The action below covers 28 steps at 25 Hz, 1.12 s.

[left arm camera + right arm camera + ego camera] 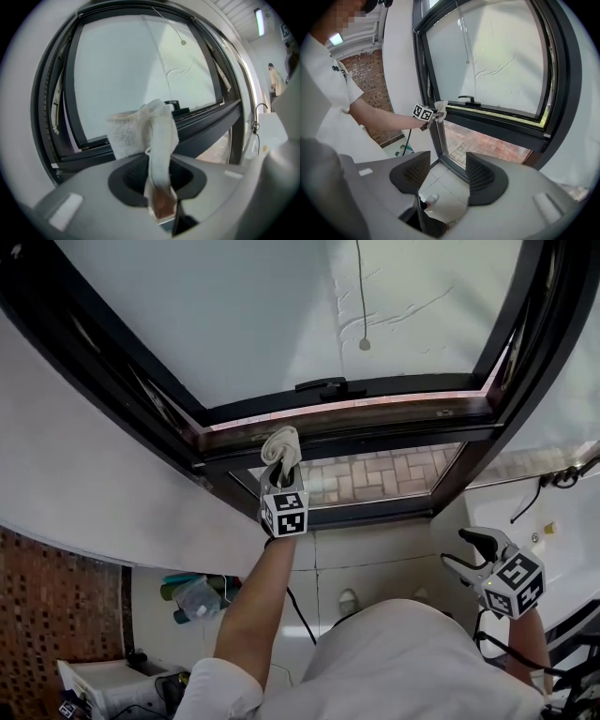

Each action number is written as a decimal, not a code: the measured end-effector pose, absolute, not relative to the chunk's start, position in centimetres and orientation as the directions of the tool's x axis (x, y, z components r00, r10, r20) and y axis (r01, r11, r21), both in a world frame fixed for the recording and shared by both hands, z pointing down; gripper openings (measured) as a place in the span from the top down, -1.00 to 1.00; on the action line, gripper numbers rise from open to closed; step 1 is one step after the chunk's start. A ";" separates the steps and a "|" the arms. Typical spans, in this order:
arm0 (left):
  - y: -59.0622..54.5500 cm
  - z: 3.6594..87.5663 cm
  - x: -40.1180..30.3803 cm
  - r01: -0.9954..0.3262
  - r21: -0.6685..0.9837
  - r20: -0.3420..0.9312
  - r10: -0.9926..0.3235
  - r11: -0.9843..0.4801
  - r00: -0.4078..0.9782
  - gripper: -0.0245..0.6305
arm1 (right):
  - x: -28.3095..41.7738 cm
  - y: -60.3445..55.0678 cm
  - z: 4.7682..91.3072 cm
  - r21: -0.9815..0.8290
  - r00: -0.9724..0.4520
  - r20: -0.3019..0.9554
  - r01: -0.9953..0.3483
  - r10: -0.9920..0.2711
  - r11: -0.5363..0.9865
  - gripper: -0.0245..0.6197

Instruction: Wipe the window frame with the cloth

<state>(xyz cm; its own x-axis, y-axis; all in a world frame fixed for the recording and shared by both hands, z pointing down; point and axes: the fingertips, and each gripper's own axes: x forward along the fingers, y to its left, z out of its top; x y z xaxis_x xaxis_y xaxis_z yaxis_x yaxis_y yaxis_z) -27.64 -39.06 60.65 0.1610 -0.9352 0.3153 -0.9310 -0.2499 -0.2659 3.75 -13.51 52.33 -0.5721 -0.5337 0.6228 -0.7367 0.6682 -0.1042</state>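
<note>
We've got our left gripper (pixel 281 472) raised on an outstretched arm, its jaws clamped tight on a white terry cloth (pixel 281 442). In the left gripper view a strip of the cloth runs down between the jaws while the rest bunches up above them. The cloth sits right against the dark metal window frame (pixel 375 423), at the left end of the horizontal bar where it meets the upright, and it looks to be touching. A black window handle (pixel 321 385) sits on the sash just above the bar, off to the cloth's right. Red brick paving (pixel 375 474) shows through the lower pane. Our right gripper (pixel 466 551) hangs low and well apart from the frame, with its jaws spread wide and only white floor tiles (pixel 440 180) visible between them.
</note>
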 end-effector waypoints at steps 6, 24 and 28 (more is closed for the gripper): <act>-39.1 60.7 -20.9 -0.931 -0.244 0.307 -0.932 -0.272 0.191 0.59 | 8.1 -13.0 53.4 -0.135 -0.569 0.624 -0.754 -0.536 0.643 0.18; -38.9 60.9 -0.2 -0.927 -0.147 0.270 -0.916 -0.344 0.297 0.59 | 22.3 -11.6 54.5 -0.126 -0.511 0.626 -0.812 -0.589 0.570 0.18; -38.8 61.0 5.3 -0.911 -0.131 0.265 -0.900 -0.390 0.347 0.59 | 25.6 -10.9 54.5 -0.125 -0.489 0.629 -0.831 -0.605 0.541 0.18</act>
